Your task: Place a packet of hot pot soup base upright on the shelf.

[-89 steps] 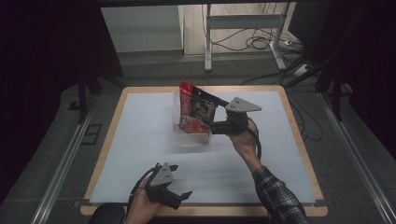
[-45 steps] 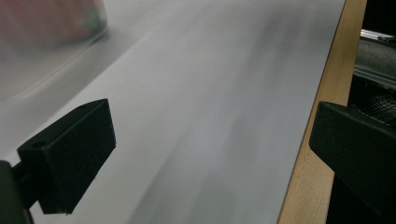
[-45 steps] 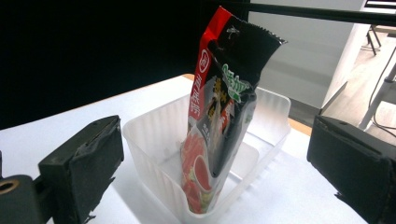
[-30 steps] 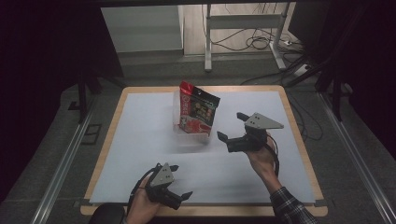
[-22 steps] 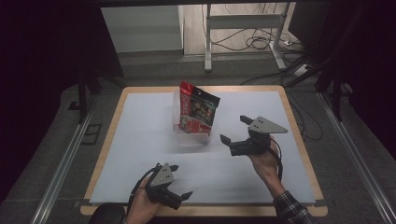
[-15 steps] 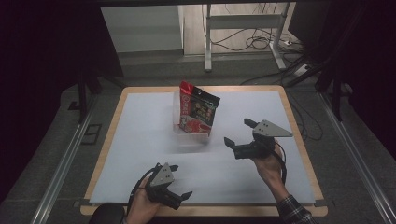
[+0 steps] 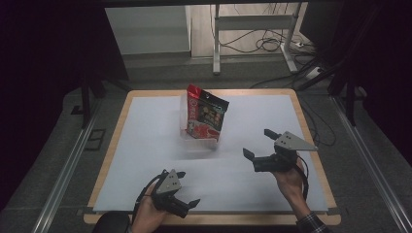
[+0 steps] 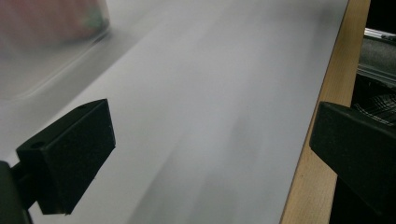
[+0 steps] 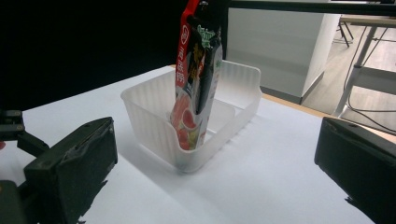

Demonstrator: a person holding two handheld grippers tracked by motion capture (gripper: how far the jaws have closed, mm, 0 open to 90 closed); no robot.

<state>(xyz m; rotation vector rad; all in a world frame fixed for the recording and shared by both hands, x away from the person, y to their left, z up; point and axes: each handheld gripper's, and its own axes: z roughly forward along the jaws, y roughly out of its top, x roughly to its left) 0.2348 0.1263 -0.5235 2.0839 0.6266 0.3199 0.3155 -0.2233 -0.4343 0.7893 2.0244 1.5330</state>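
A red and black snack bag [image 7: 206,115] [image 9: 196,79] stands upright in a clear plastic bin [image 7: 197,141] [image 9: 154,116] near the middle of the white table [image 7: 145,145]. My right gripper [image 7: 260,144] is held to the right of the bin, apart from it, jaws wide open and empty. In the right gripper view the bag leans against the bin's front wall. My left gripper [image 7: 187,187] rests near the table's front edge, open and empty. In the left gripper view the bin [image 8: 46,51] is a blur at the upper left.
The white surface has a wooden rim [image 7: 311,145] [image 8: 322,107]. Metal rails [image 7: 63,174] run along both sides of the table. A desk frame and cables [image 7: 262,43] lie on the floor behind.
My right gripper has let go of the bag and drawn back to the right and toward the person, leaving the bag standing in the bin. The left gripper has not moved.
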